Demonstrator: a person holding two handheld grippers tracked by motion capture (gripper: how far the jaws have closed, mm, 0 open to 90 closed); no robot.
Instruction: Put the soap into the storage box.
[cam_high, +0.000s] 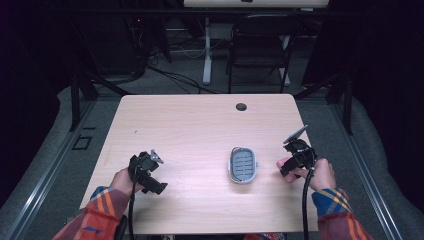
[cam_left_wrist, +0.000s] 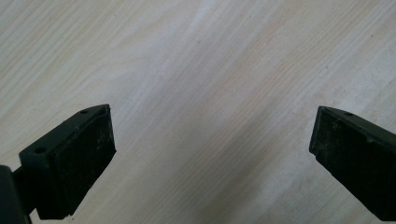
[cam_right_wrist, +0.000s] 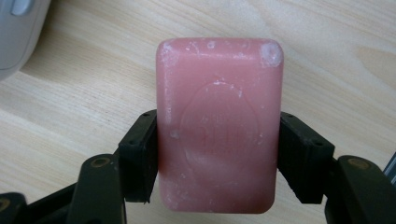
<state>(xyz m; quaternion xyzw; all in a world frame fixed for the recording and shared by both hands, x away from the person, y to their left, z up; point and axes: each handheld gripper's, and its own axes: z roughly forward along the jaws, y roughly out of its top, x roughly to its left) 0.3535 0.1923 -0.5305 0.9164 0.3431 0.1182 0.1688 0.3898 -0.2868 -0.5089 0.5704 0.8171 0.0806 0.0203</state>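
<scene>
- My right gripper (cam_right_wrist: 218, 140) has its jaws pinching a pink soap bar (cam_right_wrist: 218, 126) across its long sides, held over the table.
- Left gripper (cam_left_wrist: 212, 149) jaws are spread wide, nothing between them.
- I'd guess the grey soap dish (cam_high: 243, 165) just beside is the target: keep the bar level, lower slowly.
- Pale wood table (cam_high: 200, 125); beyond it, a folding chair (cam_high: 260, 45) in a dark room.

The pink soap bar (cam_right_wrist: 219, 126) bears an oval embossed stamp (worn and smeared), but its letters cannot be read. No other writing shows anywhere.
</scene>
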